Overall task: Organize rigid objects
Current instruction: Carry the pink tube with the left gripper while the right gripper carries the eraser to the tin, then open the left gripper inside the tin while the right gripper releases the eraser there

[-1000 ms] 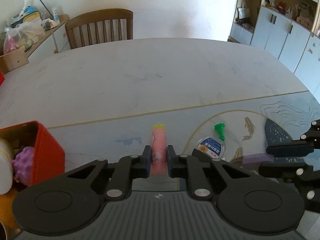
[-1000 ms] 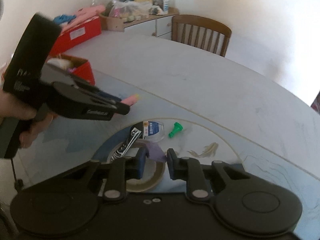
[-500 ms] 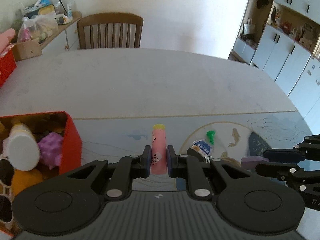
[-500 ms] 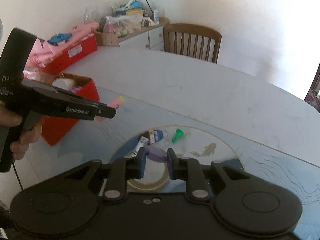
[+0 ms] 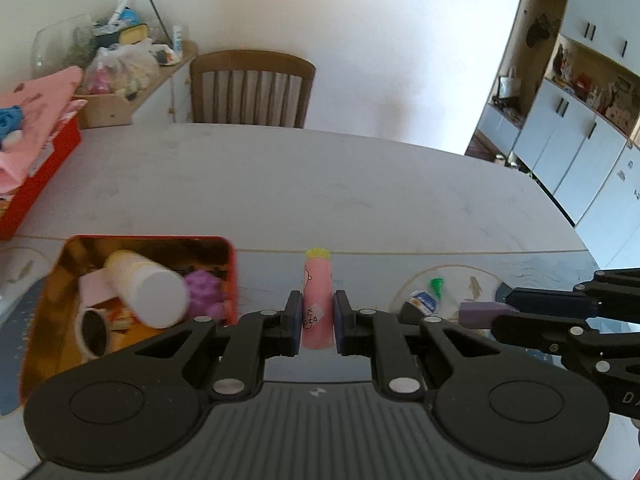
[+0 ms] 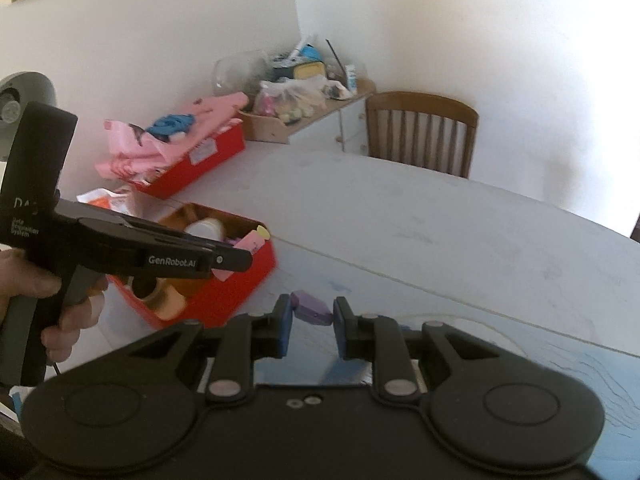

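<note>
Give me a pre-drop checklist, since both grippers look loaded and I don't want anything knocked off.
1. Left gripper clamped on the pink tube: ok.
2. Right gripper clamped on the purple block: ok.
3. Red tin open to receive items: ok.
4. Free room inside the tin beside the white bottle and purple spiky ball: cannot tell, it looks crowded.
5. Grippers apart from each other: ok in the left wrist view.
6. Pink tube directly over the tin: not ok in the left wrist view, it sits right of the rim.
</note>
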A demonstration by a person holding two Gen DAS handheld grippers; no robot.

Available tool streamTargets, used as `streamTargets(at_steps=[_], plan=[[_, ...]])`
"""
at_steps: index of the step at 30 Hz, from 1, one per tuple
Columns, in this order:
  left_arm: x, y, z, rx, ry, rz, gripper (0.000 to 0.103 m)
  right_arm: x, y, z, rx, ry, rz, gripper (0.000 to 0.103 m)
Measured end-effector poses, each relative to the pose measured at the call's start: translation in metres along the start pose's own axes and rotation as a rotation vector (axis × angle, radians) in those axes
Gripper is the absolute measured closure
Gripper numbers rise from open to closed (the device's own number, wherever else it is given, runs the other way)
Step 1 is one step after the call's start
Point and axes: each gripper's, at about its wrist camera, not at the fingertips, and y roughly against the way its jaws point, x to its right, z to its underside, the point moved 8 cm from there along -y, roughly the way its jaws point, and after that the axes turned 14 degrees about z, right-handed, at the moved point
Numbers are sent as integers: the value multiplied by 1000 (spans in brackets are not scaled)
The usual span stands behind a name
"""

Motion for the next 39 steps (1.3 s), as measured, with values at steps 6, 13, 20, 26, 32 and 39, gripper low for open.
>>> streamTargets(at_steps=[6,13,20,26,32,39], plan=[[-31,31,-2,28,16,-29,88,-40,-6,-13,15,29,-33,82],[-79,53,-2,43,43,-69,88,-84,-23,-22,5,62,-62,82],[-129,61,-2,41,69,-106,88,-127,-47,-20,-46,95,-88,82],[-170,47,-1,2,99,-108,88,-159,-75,-10,-107,158,-87,82],[-192,24,-6,-31,85,-104,88,-181,-97,-3,-147,199,-81,82],[-199,1,-4,-86,65,-95,88,-196,-110,-1,-176,198,-112,83]])
